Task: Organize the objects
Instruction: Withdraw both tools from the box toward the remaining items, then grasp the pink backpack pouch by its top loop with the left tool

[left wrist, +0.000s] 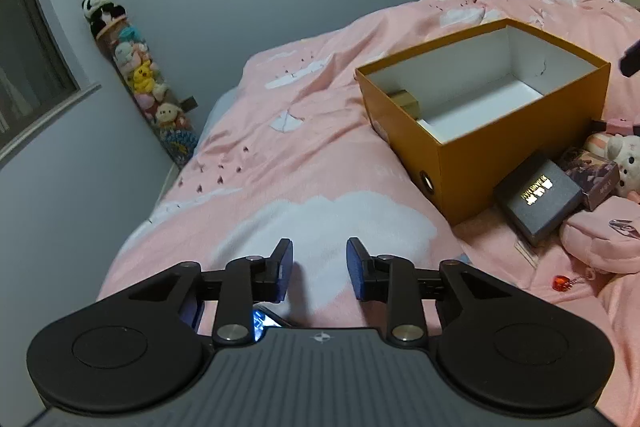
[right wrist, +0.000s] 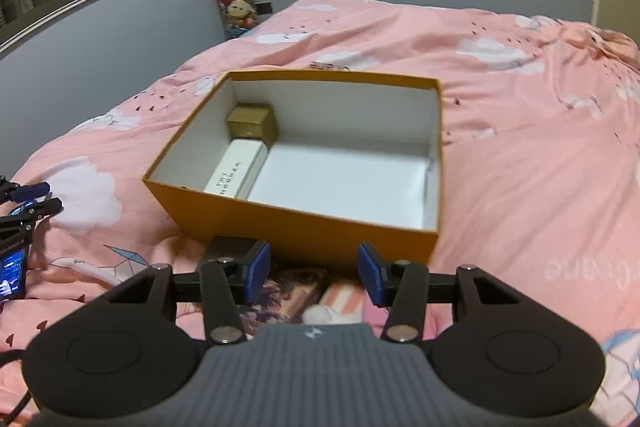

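Blue-padded left tongs (left wrist: 320, 267) and right tongs (right wrist: 314, 277) gape, both empty.

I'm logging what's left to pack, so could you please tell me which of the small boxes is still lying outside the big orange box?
The black box with gold lettering, on the pink bedspread beside the orange box.

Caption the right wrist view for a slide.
Open right tool hovers before an orange cardboard box holding a small gold box and a white carton on a pink bedspread.

Both wrist views toward orange box (left wrist: 516, 163)
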